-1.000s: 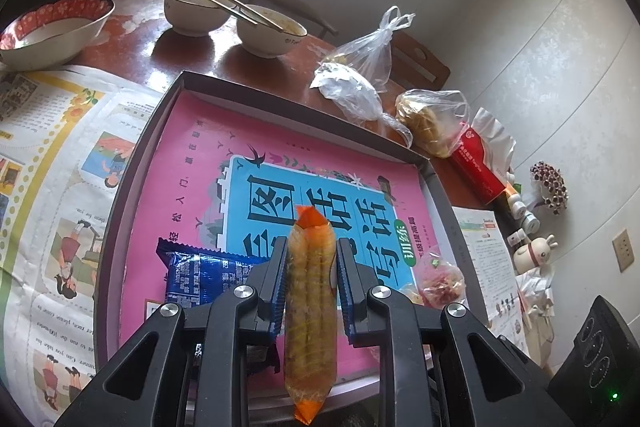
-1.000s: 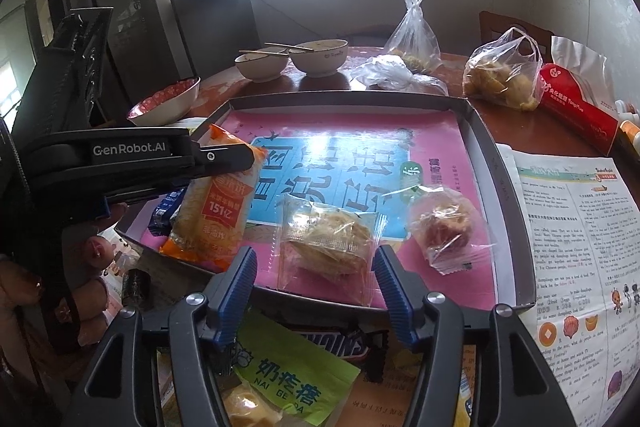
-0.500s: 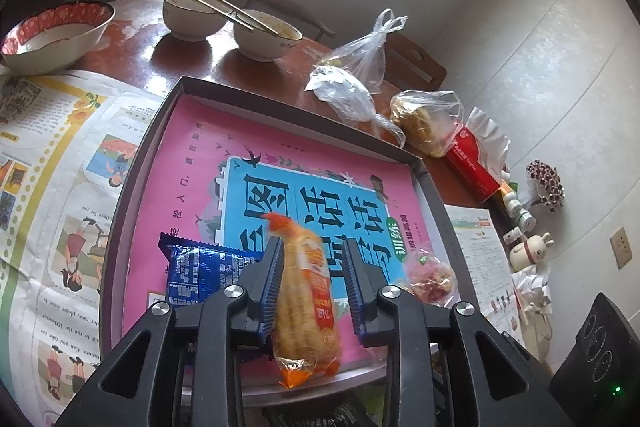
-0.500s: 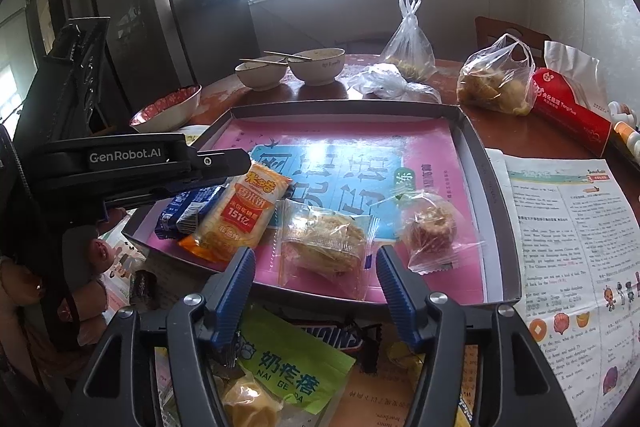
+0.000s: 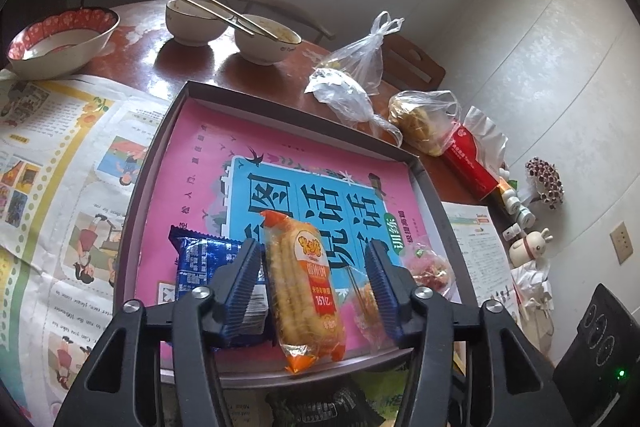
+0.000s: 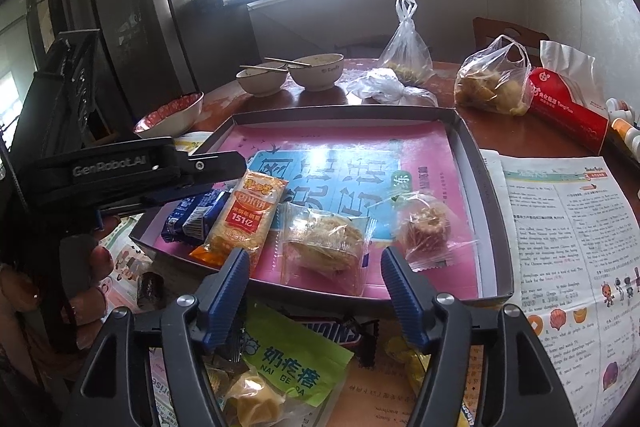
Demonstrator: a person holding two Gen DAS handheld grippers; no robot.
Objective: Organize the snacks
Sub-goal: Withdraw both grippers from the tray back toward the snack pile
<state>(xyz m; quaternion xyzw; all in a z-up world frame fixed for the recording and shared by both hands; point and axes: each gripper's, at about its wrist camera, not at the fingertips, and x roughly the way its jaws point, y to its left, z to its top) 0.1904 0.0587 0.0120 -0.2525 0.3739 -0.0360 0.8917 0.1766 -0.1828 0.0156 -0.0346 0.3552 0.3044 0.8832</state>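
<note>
A shallow grey tray with a pink and blue liner holds snacks in a row along its near edge. An orange cracker pack lies flat in it, between the fingers of my open left gripper, which no longer touch it. A blue wafer pack lies to its left. In the right wrist view the orange pack, a clear pastry bag and a clear round cookie bag lie side by side. My right gripper is open and empty over the tray's near rim.
Loose snacks lie in front of the tray: a green pack, a Snickers bar and yellow wrapped pieces. Two bowls with chopsticks, a red-rimmed bowl, tied plastic bags, a red tissue pack and newspaper surround it.
My left gripper lowered the orange cracker pack into the tray beside the blue pack and opened, letting it go. My right gripper stayed open and drew back slightly.
</note>
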